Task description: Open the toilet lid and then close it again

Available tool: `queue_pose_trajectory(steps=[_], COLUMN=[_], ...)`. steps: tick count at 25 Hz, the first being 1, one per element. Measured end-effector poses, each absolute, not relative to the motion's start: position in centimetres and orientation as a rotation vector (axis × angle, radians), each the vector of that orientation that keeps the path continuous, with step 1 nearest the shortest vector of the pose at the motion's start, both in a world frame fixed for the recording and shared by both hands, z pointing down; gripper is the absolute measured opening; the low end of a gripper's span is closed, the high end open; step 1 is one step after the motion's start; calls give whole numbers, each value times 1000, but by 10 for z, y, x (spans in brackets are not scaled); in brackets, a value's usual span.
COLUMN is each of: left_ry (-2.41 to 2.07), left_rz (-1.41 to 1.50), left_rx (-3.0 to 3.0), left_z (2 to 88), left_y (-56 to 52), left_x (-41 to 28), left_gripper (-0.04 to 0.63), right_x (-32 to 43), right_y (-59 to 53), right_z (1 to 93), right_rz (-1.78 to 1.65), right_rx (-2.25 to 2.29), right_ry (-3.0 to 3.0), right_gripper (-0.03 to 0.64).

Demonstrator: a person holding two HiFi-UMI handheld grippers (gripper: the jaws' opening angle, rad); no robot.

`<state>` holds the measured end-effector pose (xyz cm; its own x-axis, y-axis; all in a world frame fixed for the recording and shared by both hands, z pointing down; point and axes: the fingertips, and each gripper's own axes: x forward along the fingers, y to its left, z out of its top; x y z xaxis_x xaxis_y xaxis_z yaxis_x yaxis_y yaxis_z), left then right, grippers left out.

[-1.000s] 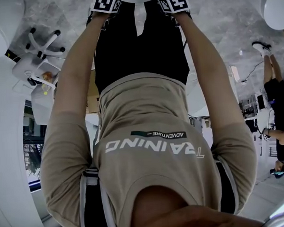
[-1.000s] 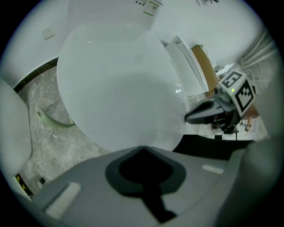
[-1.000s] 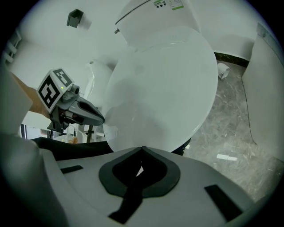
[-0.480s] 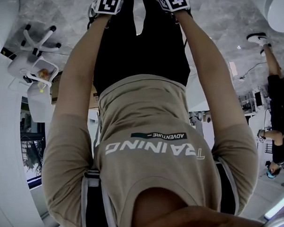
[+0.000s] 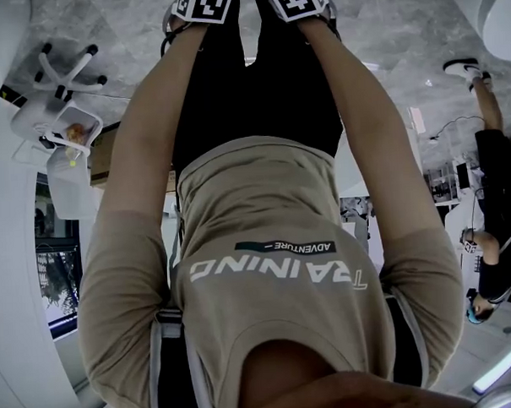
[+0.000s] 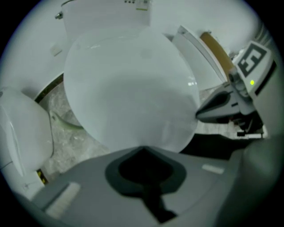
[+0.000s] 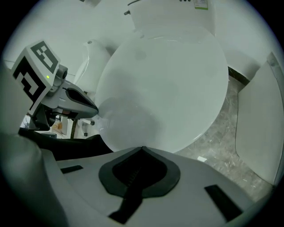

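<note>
Left hand-held gripper (image 6: 142, 148) and right hand-held gripper (image 7: 142, 148), jaws pressed together and empty, meet the toilet lid's (image 6: 128, 84) near edge; floor (image 7: 222, 131) flanks both sides.

We wear a beige short-sleeved T-shirt (image 5: 264, 198) with white "TRAINING" lettering (image 5: 275, 270) under a dark "ADVENTURE" strip (image 5: 284, 243), black trousers (image 5: 250, 81) and pale harness straps (image 5: 164, 347) at the sides. Our left gripper (image 6: 142, 148) and right gripper (image 7: 142, 148) are grey-bodied. Each bears a black-and-white marker cube (image 5: 203, 2), and a small green light (image 6: 252, 82) shows beside one.
</note>
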<state>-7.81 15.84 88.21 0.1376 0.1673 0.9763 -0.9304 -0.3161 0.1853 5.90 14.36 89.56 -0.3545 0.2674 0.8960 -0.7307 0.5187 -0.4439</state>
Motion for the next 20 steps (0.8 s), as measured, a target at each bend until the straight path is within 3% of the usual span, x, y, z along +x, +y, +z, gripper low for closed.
queue_pose_trajectory(steps=[20], left_ry=[-896], left_rz=[1314], left_rx=[1446], left_z=[885], left_y=[160], left_x=[-88], left_gripper=[8], right_x=[56], right_y=[154], right_z=[892], right_rz=[1072], right_rx=[388], right_ry=[-1619], right_gripper=[9])
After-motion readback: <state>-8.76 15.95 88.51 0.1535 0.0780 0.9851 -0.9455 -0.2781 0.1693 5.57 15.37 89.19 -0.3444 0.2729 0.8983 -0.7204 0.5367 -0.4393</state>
